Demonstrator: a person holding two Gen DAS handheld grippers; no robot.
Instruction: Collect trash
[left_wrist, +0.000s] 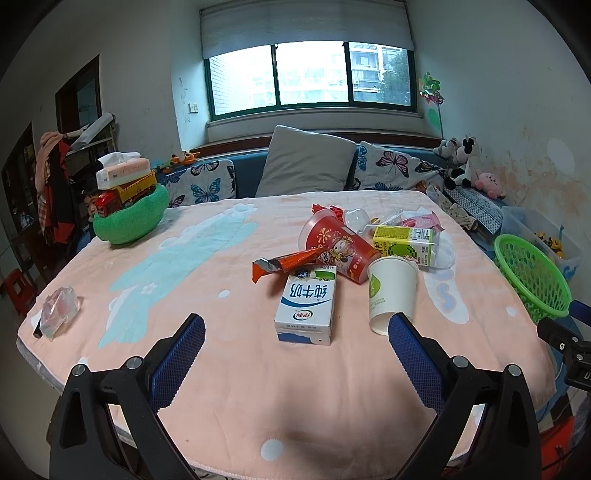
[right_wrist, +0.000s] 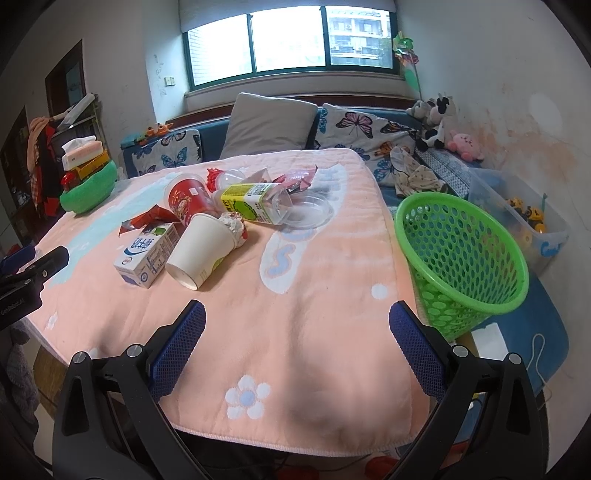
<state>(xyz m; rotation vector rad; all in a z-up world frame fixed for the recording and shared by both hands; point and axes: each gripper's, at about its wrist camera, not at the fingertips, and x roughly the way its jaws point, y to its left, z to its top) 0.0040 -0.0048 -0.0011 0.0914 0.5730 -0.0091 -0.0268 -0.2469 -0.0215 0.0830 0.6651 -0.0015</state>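
Trash lies in a heap mid-table: a white milk carton (left_wrist: 306, 308) (right_wrist: 146, 253), a tipped white paper cup (left_wrist: 392, 291) (right_wrist: 201, 251), a red cup (left_wrist: 334, 247) (right_wrist: 188, 199), an orange wrapper (left_wrist: 286, 262), a yellow-green juice box (left_wrist: 404, 240) (right_wrist: 251, 201), clear plastic lids (right_wrist: 308, 210) and a crumpled wrapper (left_wrist: 59, 312) at the left edge. A green mesh basket (right_wrist: 461, 254) (left_wrist: 532, 277) stands off the table's right side. My left gripper (left_wrist: 295, 332) is open just short of the carton. My right gripper (right_wrist: 297, 325) is open over bare blanket.
A pink blanket (right_wrist: 314, 314) covers the table. A green bowl (left_wrist: 127, 221) with a toy truck and tissue box sits at the far left corner. Behind are a sofa with pillows (left_wrist: 306, 162), plush toys (right_wrist: 439, 125) and a clear toy bin (right_wrist: 524, 218).
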